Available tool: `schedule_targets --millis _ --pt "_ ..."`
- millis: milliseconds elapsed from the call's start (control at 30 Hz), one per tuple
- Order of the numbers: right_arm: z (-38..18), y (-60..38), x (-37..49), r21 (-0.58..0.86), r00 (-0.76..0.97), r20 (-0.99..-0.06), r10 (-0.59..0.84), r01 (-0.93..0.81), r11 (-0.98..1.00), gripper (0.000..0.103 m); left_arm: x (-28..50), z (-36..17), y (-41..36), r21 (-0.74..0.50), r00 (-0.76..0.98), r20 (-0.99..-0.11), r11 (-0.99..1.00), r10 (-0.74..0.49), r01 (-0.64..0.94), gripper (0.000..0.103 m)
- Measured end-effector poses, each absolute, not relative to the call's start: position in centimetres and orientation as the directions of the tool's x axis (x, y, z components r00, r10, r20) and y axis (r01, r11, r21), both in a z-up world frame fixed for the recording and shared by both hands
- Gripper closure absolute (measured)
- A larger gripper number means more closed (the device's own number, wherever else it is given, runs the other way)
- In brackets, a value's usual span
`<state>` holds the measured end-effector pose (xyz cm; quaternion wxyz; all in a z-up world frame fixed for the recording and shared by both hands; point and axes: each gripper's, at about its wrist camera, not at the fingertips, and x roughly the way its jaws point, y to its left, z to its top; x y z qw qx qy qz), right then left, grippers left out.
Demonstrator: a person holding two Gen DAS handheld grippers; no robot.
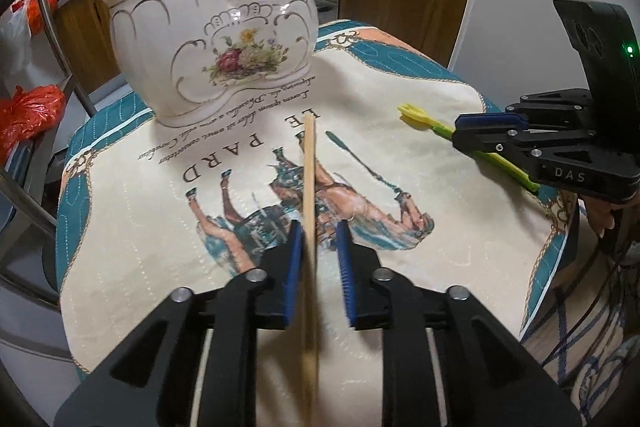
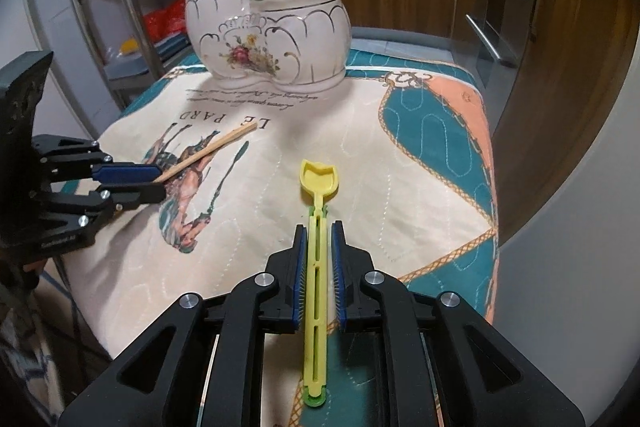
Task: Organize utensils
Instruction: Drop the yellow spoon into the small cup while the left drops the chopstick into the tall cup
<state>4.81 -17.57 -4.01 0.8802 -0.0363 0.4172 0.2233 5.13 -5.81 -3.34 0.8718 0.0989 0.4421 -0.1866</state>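
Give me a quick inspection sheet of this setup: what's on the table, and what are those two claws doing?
Surface: quilted horse-print cloth over the table.
Job's things: chopstick and yellow scoop off the holder; twin ceramic holder stands upright with chopsticks in one pot, forks and another yellow scoop in the other.
Clutter: nothing seen on the cloth.
Grippers: left gripper straddles the chopstick, gap visible; right gripper closely flanks the scoop's handle, contact unclear.
Cables: nothing clearly seen.
Surroundings: kitchen cabinets, counter with jars, red bags.
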Motion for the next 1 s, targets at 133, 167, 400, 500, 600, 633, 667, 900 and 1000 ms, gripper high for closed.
schedule_targets --millis 133,167,400,500,600,633,667,900,1000 --pt "-4.1 -17.5 5.3 0.113 0.546 -0.759 0.355 -0.427 0.897 0.089 5.9 -3.6 -6.4 0.002 0.543 -0.805 0.914 -0.239 0.406 0.082" --pt "-4.1 -17.4 5.4 0.113 0.545 -0.76 0.355 -0.427 0.897 0.089 5.9 -3.6 -6.4 0.001 0.543 -0.805 0.914 -0.239 0.405 0.082" --pt "-3.9 -17.1 5.2 0.106 0.562 -0.744 0.361 -0.434 0.895 0.092 6.5 -3.6 -5.2 -0.044 0.562 -0.779 0.919 -0.277 0.392 0.097" --pt "-3.2 -17.2 4.9 0.104 0.592 -0.713 0.376 -0.441 0.892 0.092 6.1 -3.0 -4.2 -0.062 0.591 -0.746 0.916 -0.306 0.396 0.097" --pt "-2.0 -17.3 4.6 0.112 0.626 -0.672 0.397 -0.444 0.889 0.092 5.6 -1.9 -3.3 -0.058 0.622 -0.714 0.913 -0.321 0.403 0.097" --pt "-1.5 -17.4 4.6 0.116 0.636 -0.658 0.404 -0.444 0.888 0.092 5.5 -1.3 -2.9 -0.054 0.641 -0.696 0.913 -0.325 0.404 0.097" --pt "-1.1 -17.4 4.6 0.119 0.645 -0.644 0.41 -0.445 0.888 0.092 5.4 -0.7 -2.5 -0.058 0.656 -0.677 0.913 -0.333 0.404 0.097" --pt "4.1 -17.8 6.2 0.177 0.745 -0.477 0.466 -0.439 0.881 0.092 6.4 4.3 0.8 -0.099 0.761 -0.53 0.918 -0.375 0.384 0.097" --pt "6.0 -17.7 8.0 0.204 0.775 -0.417 0.474 -0.428 0.88 0.092 8.3 6.3 1.9 -0.127 0.791 -0.481 0.923 -0.378 0.363 0.097"
